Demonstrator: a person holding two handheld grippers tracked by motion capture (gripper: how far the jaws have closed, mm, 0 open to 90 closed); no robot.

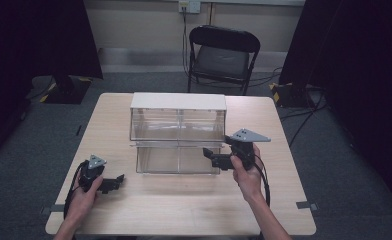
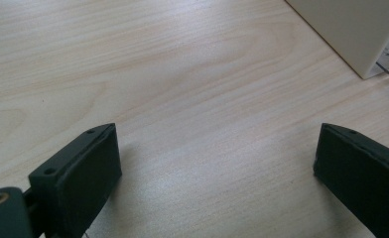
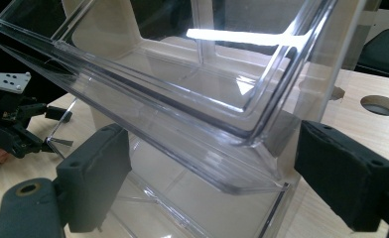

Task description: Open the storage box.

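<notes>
I can read no text, label, brand, number or sign on anything here, not even on the clear plastic bin [image 1: 178,134].

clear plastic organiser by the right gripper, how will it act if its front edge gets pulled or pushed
The clear organiser looks rigid, thin-walled and empty, so probably light and apt to slide on the smooth table. Its glossy edge may slip between the right gripper fingers.

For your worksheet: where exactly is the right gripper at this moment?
In the high view the right gripper is at the right front corner of the clear plastic bin unit, mid-table; its own view shows its open jaws straddling the upper bin's front lip.
</notes>
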